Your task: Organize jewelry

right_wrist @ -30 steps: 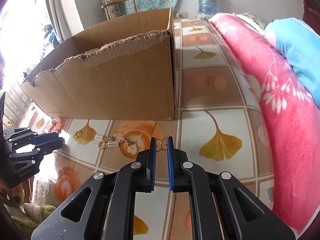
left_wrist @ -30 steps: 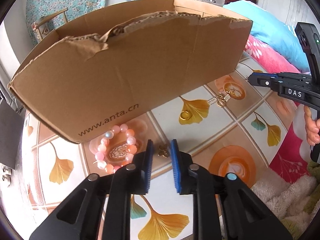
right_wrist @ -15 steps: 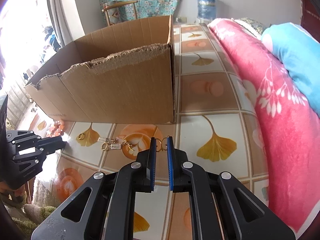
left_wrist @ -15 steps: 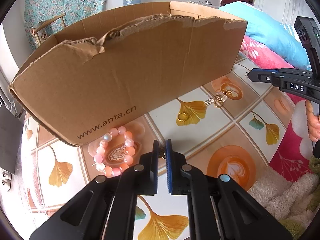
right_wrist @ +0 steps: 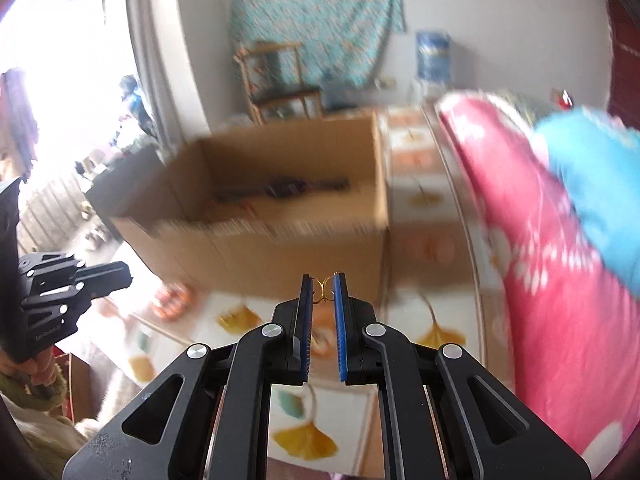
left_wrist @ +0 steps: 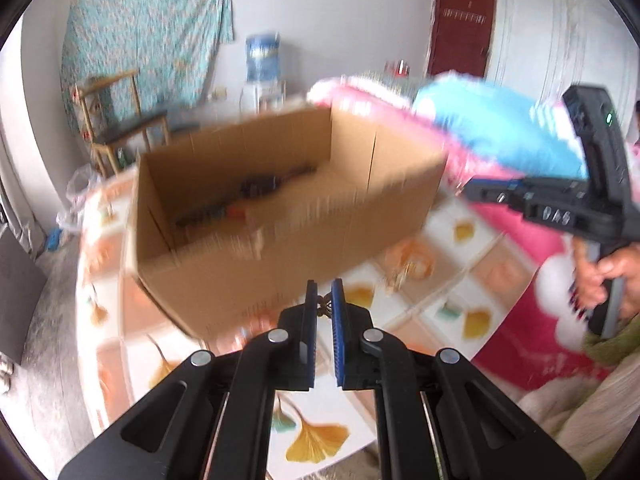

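Both grippers now ride above the cardboard box [left_wrist: 280, 216] rim: left gripper [left_wrist: 325, 300] newly pinches a small gold piece [left_wrist: 323, 307], right gripper [right_wrist: 324, 296] pinches gold rings [right_wrist: 325, 290], ready for depositing inside.

white walls [left_wrist: 328, 4], wooden chair [left_wrist: 120, 120]

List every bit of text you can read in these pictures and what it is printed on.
No text reads clearly.
Right gripper, white letters on its side: blurred, perhaps "DAS".
Left gripper, small white print on its body: too small to read.
Cardboard box, dark print on the front wall: blurred, unreadable.
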`<state>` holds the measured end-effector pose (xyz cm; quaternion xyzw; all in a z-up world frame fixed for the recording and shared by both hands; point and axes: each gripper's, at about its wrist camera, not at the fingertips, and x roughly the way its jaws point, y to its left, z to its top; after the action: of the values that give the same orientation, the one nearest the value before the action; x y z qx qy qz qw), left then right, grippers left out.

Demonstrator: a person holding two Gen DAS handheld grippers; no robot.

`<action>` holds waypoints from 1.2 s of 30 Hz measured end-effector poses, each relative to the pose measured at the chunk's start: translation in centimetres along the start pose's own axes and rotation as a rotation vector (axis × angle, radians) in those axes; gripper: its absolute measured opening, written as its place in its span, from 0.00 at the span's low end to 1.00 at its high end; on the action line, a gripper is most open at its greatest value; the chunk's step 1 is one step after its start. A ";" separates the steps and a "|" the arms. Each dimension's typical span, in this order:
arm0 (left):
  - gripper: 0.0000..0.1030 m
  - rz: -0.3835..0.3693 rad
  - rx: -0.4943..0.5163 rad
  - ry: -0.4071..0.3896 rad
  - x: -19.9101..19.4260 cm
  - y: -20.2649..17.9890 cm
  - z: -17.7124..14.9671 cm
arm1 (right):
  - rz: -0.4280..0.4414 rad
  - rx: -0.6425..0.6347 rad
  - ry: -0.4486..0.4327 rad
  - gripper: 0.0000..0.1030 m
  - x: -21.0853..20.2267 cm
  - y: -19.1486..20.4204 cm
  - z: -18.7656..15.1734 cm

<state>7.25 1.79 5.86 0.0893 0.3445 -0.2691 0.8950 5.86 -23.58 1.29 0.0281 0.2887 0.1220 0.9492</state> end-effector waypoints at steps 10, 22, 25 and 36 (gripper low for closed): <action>0.06 -0.062 -0.027 -0.009 3.0 4.0 8.3 | 0.224 -0.122 -0.008 0.08 4.6 1.8 9.5; 0.06 -0.202 -0.194 0.436 18.4 7.3 12.2 | 0.222 -0.115 0.438 0.08 19.1 1.6 13.4; 0.07 -0.194 -0.215 0.477 19.8 7.6 12.3 | 0.194 -0.113 0.452 0.09 20.0 1.5 13.4; 0.22 -0.196 -0.260 0.456 19.3 8.5 12.5 | 0.188 -0.056 0.382 0.12 17.6 -0.1 14.0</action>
<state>30.89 -3.46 2.11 -0.0019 0.5754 -0.2809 0.7681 27.84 -19.11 3.40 0.0048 0.4559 0.2211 0.8621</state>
